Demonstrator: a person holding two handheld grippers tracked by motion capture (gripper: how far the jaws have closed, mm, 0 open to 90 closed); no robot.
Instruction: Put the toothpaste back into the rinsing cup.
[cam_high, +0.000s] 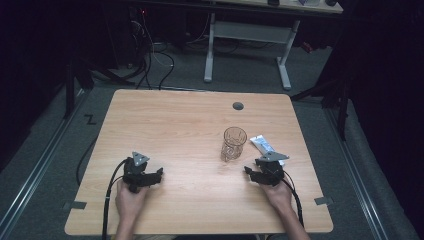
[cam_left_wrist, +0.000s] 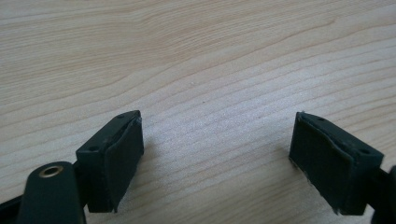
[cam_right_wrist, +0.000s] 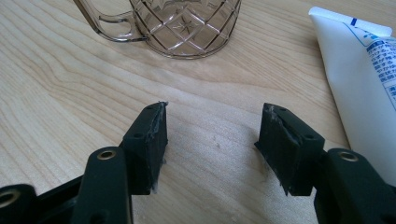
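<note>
Resting low on the pale wooden table (cam_high: 165, 125), both grippers wait with jaws spread and nothing between them.

Nearest, the left gripper (cam_left_wrist: 217, 154) sits idle over bare wood; the right gripper (cam_right_wrist: 212, 140) points at the clear cut-glass mug with a diamond pattern and a handle (cam_right_wrist: 182, 25) at its 12 o'clock, with the white plastic tube printed in blue (cam_right_wrist: 364, 79) lying at 2 o'clock, well within reach. A careless reach could likely knock the mug over, or the jaws could slip on its smooth, curved glass.

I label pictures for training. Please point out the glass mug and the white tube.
glass mug (cam_high: 234, 143), high view, on its patterned side wall.
white tube (cam_right_wrist: 362, 79), right gripper view, on its printed flat body.
</note>
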